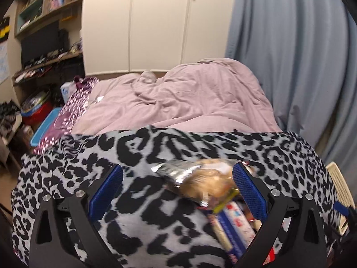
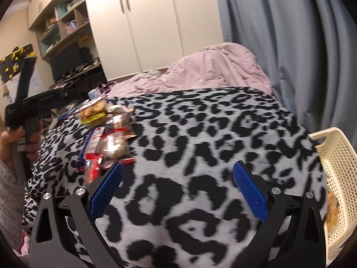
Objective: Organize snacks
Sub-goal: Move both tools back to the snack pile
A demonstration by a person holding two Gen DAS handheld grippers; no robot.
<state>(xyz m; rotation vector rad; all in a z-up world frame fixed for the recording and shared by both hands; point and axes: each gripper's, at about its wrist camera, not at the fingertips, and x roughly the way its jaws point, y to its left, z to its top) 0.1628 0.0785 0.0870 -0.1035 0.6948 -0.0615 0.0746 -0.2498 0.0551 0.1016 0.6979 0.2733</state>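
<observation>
The leopard-print blanket (image 2: 200,156) is taken as the reference surface. A pile of snack packets (image 2: 104,138) is observed lying on the blanket toward its left side, well apart from the cream perforated basket (image 2: 334,156), which is placed just beside the blanket's right edge. Some orange-brown contents are seen through the basket's wall, though what they are cannot be determined; partial sorting is judged to have been done. The left gripper (image 1: 177,189) is seen over the pile, its fingers spread wide, with a clear cookie packet (image 1: 200,178) lying between them near the right pad; the packet is blurred, and no clamping on it is evident. The right gripper (image 2: 177,189) is held above a bare part of the blanket, fingers likewise released and nothing grasped. Most of the packets are judged to remain unsorted, with transfer toward the basket outstanding.
</observation>
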